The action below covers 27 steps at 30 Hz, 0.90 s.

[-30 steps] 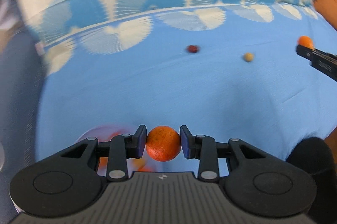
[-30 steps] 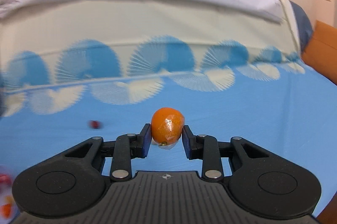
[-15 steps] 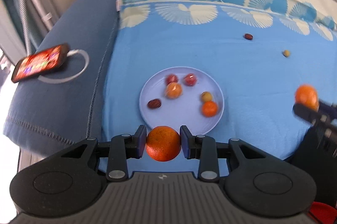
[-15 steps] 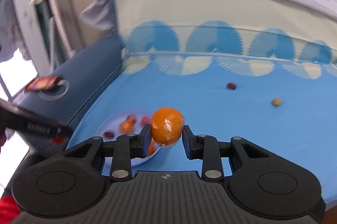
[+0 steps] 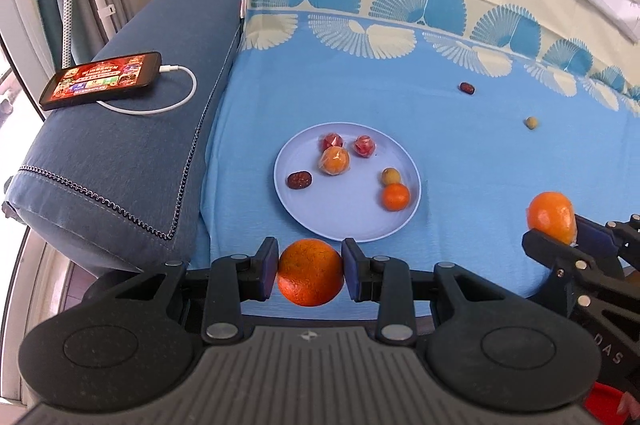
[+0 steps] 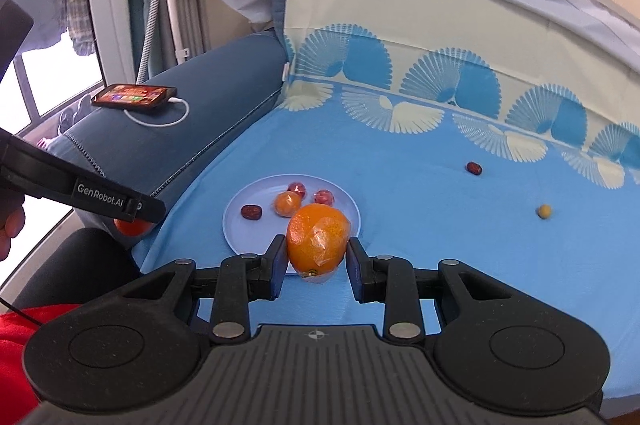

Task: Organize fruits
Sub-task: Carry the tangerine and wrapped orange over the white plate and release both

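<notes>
Fruits sit in three places: six on the pale blue plate [image 5: 348,225], two loose on the blue sheet [image 5: 460,165], and one in each gripper. The left gripper [image 5: 310,271] is clamped on a bare orange [image 5: 310,273], held just short of the plate's near rim; the right gripper [image 6: 318,259] pinches a film-wrapped orange [image 6: 318,239] in front of that rim, well off to the plate's right in the left wrist view. On the plate, a dark date [image 5: 299,180] lies near the left edge, two red wrapped fruits [image 5: 348,144] and a wrapped orange one [image 5: 334,161] sit toward the far side, and a small yellowish fruit touches a small orange [image 5: 396,196] near the right rim — the middle and near part are bare. Beyond the plate the sheet lies open, with only a loose date [image 5: 466,88] and a yellow fruit [image 5: 531,122] far to the right. Just left of the plate, the sheet ends against a dark blue armrest [image 5: 132,153] bearing a lit phone [image 5: 102,80] on a white cable. From the right wrist camera the held fruit hides the plate's right portion, and the left gripper's fruit shows only as an orange sliver under its arm. A red sleeve [image 6: 16,357] is cut off at the lower left corner.
</notes>
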Available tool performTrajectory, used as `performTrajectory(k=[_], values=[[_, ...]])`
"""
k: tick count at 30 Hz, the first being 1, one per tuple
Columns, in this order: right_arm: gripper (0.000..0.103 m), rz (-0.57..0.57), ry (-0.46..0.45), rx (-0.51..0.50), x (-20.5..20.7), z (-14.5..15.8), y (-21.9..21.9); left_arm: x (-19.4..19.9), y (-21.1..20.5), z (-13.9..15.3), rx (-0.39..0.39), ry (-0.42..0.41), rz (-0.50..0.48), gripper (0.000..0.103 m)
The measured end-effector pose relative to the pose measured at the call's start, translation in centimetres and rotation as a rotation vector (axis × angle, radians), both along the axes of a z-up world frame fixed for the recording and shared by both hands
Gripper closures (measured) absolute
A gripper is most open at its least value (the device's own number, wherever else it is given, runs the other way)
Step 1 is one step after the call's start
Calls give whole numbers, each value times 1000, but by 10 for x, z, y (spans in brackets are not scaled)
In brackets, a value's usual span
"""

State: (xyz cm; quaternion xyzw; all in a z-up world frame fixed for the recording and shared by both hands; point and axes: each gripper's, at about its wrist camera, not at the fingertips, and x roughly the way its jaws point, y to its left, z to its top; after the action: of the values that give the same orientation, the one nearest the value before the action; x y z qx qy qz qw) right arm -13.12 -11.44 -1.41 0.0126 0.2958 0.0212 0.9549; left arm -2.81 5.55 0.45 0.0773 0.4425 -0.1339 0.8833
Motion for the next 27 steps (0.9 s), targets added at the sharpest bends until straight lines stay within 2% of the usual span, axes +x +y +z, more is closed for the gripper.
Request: performTrajectory(k=[19,23,27], values=[[70,20,21,-40,5,0,9,3,7,-9,-21,25,0,65],[70,13,57,-40,13,-2,8,9,6,-8,-16,27,1,65],[70,-17,117,29,31,-3,1,18,5,-5,-24,27,5,65]])
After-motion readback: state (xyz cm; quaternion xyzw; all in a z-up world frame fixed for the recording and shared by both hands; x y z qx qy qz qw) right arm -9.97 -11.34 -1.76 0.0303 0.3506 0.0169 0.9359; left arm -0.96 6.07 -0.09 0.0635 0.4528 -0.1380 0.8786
